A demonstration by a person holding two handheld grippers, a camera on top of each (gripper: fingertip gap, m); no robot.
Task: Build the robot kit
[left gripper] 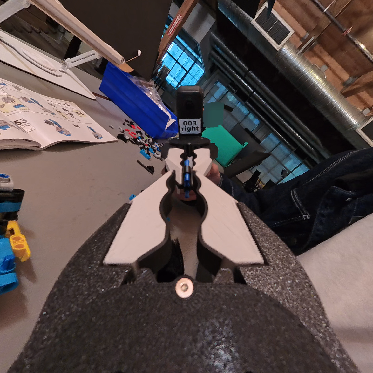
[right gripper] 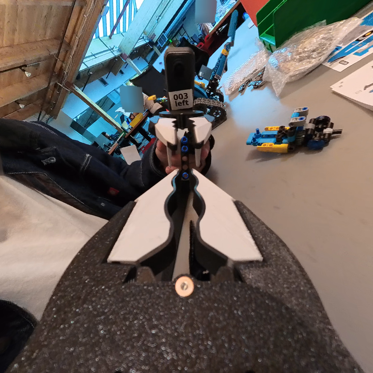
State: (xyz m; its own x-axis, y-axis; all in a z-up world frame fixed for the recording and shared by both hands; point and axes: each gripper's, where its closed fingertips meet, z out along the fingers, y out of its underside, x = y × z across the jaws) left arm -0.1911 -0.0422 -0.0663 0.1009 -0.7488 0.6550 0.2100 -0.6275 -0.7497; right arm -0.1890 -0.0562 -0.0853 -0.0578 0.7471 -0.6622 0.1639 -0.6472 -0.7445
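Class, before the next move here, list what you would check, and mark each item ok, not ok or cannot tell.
1. The right gripper is shut on the beam: ok.
2. The left gripper is closed on the beam: not ok, its jaws stand apart on either side of it.
3. The beam sits midway between the left jaws: ok.
4. The blue pins are fully seated in the beam: cannot tell.
5. The beam is well apart from the model on the table: ok.
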